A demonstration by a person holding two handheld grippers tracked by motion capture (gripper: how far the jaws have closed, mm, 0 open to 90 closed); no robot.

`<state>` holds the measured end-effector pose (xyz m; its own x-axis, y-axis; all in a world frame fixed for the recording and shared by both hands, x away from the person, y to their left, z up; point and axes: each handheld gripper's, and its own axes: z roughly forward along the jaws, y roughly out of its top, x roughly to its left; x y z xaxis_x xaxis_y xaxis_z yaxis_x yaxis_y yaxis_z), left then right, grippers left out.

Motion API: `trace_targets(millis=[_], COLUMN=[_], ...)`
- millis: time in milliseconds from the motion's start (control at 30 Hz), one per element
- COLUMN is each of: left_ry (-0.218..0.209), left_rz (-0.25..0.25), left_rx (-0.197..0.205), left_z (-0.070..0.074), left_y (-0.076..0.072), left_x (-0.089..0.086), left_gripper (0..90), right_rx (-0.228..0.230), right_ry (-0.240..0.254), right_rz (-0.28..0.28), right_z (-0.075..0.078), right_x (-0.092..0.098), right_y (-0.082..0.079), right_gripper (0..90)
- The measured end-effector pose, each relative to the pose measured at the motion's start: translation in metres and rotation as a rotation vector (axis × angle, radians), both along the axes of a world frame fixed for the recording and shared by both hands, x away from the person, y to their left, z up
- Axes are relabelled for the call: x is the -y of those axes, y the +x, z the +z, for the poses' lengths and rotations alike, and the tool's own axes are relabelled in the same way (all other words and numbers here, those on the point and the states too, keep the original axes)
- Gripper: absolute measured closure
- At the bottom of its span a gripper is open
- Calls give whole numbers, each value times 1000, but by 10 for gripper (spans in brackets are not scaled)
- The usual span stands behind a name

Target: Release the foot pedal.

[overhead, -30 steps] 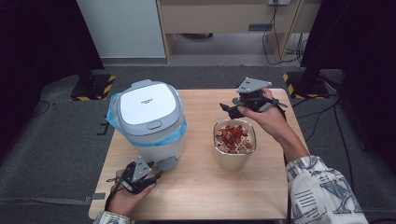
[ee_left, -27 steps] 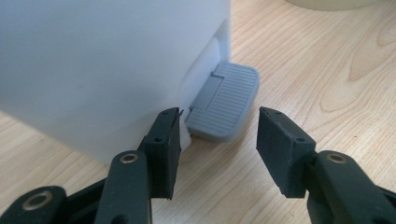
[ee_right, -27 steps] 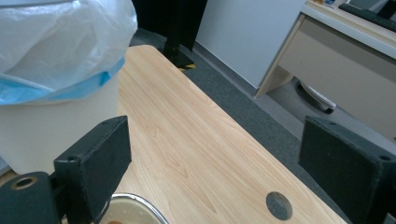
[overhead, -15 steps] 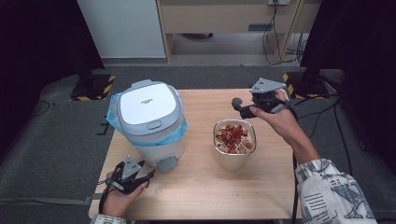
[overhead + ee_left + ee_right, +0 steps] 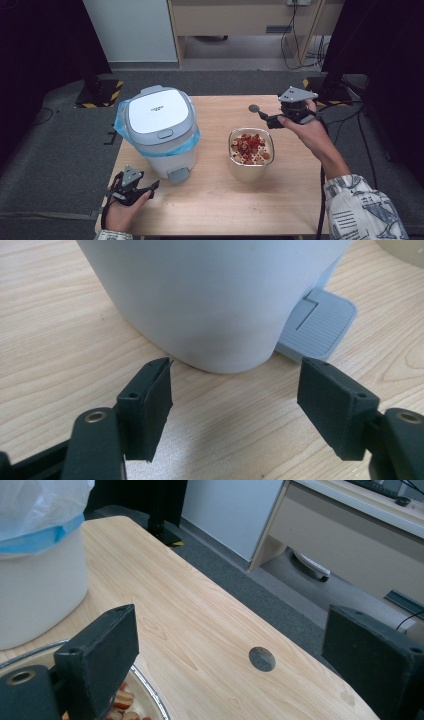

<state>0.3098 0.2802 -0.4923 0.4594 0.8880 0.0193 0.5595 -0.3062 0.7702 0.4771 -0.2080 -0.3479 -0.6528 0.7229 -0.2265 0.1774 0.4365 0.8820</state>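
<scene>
On the wooden table [image 5: 210, 200], both grippers gape empty; the left gripper [image 5: 235, 390] view reveals the bin's pedal [image 5: 317, 325].

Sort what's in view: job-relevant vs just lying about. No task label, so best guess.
Likely in play:
- pedal bin, lid shut, blue liner
- its foot pedal
- metal bowl of food scraps
- left gripper, open near the pedal
- right gripper, open beyond the bowl

Lying about:
- dark round spot on the table

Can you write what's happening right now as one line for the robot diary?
left gripper: open, near bin pedal | right gripper: open, raised behind bowl | bin: lid shut | bowl: holds red food pieces
</scene>
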Motion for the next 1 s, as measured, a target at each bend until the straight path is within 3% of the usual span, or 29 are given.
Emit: trace_targets(millis=[233, 567, 1000], left_ry=[-9, -11, 13], left_rz=[16, 57, 78], left_rx=[-11, -34, -52], left_z=[-4, -10, -17], left_y=[4, 11, 15], left_x=[-1, -7, -13], left_gripper=[239, 137, 109], right_rx=[-4, -35, -136], right_ry=[10, 37, 71], right_rz=[-40, -163, -261], right_z=[-6, -31, -91], right_x=[12, 46, 85], right_y=[-2, -8, -27], right_gripper=[73, 66, 69])
